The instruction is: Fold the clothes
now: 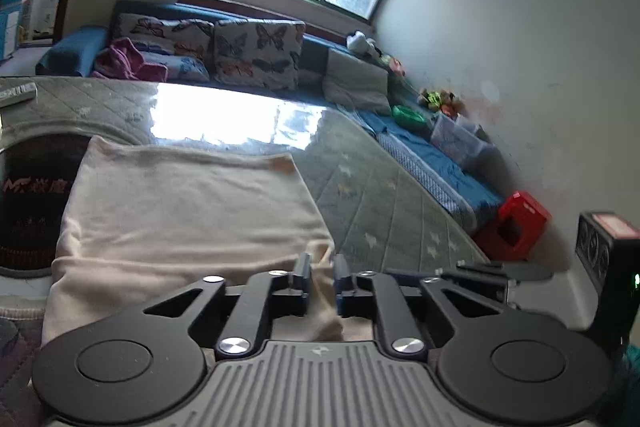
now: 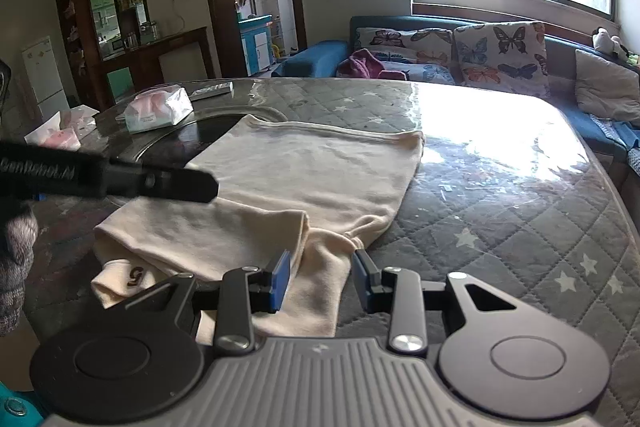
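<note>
On the quilted, plastic-covered table (image 2: 500, 211) lay the cream garment (image 2: 304, 179), partly folded, one flap doubled over its near edge. My left gripper (image 1: 322, 273) hung low over the garment's near corner, its jaws slightly apart with nothing pinched between them. My right gripper (image 2: 322, 277) stood with jaws apart over the garment's front edge, cloth lying between the blue pads (image 2: 282, 273) but not squeezed.

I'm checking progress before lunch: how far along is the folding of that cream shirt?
Done: one side of the cream shirt is folded over. In hand: nothing is gripped; the left gripper and right gripper hover over it with jaws apart. Left: the near sleeve and final folds.
</note>
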Motion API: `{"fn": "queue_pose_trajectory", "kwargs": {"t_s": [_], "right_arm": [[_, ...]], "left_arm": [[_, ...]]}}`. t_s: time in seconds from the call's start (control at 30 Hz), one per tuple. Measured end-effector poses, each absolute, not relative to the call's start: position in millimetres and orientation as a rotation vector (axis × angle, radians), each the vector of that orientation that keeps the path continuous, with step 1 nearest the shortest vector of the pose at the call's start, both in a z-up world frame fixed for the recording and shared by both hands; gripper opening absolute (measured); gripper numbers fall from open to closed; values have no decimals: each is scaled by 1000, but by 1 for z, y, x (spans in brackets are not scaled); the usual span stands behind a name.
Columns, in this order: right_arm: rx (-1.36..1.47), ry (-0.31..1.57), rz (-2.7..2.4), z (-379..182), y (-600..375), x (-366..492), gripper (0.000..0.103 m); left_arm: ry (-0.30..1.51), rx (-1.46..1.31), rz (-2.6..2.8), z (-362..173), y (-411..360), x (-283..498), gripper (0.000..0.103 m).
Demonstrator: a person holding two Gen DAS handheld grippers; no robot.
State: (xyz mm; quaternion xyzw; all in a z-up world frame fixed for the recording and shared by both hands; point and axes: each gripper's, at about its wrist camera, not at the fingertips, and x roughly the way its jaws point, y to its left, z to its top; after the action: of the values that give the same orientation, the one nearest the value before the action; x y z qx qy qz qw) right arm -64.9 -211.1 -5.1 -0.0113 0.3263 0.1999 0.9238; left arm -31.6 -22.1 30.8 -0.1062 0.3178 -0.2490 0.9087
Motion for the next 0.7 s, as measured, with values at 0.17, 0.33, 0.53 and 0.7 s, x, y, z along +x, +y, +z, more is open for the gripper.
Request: {"fn": "queue_pose_trajectory", "kwargs": {"t_s": [0.17, 0.33, 0.53, 0.7], "right_arm": [[-23, 694, 440, -7, -199, -56, 34], [-17, 766, 451, -20, -183, -42, 33], [-18, 820, 437, -28, -173, -37, 24], [-40, 821, 407, -23, -165, -39, 5]], "left_arm": [[659, -163, -422, 23, 19, -37, 22], [697, -130, -293, 7, 70, -35, 22], [718, -129, -252, -3, 94, -40, 23], [722, -120, -273, -10, 96, -39, 23]]}}
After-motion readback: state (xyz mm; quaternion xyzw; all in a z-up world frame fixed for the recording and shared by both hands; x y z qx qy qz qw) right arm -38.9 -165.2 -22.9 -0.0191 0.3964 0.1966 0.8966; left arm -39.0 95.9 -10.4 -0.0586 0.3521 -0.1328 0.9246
